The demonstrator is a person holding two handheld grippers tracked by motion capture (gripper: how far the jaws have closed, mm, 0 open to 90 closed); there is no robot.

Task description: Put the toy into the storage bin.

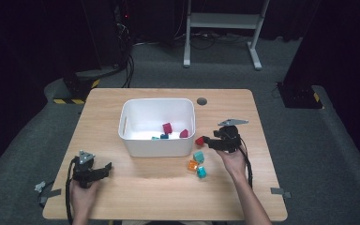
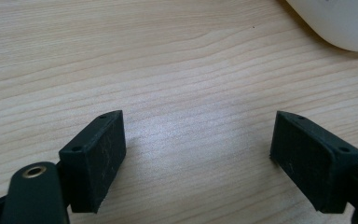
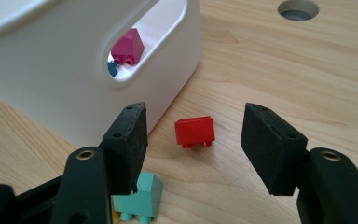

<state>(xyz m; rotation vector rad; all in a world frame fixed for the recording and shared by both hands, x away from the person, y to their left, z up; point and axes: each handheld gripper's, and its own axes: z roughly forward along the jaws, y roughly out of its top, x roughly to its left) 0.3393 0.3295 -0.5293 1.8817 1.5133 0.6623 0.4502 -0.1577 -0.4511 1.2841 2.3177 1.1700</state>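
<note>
The wooden table (image 1: 168, 187) carries a white bin (image 1: 157, 140) near its centre. The bin has a handle slot in its side wall; in the right gripper view a magenta block (image 3: 127, 46) shows through that slot. In the high view two magenta blocks and a small teal piece lie on the bin floor.

The left gripper (image 1: 104, 168) rests low over bare wood at the table's near left, well apart from the bin, its jaws spread wide with nothing between them. The left gripper view confirms this and shows a rounded corner of the bin at top right.

The right gripper (image 3: 193, 140) sits just right of the bin's near corner, jaws wide apart and holding nothing. The red block (image 3: 195, 131) lies on the table between the jaw tips, touching neither, just beside the bin wall.

A light teal block (image 3: 142, 198) lies below the left jaw. In the high view an orange block (image 1: 193, 165) and a second teal block (image 1: 201, 172) lie close by it.
</note>
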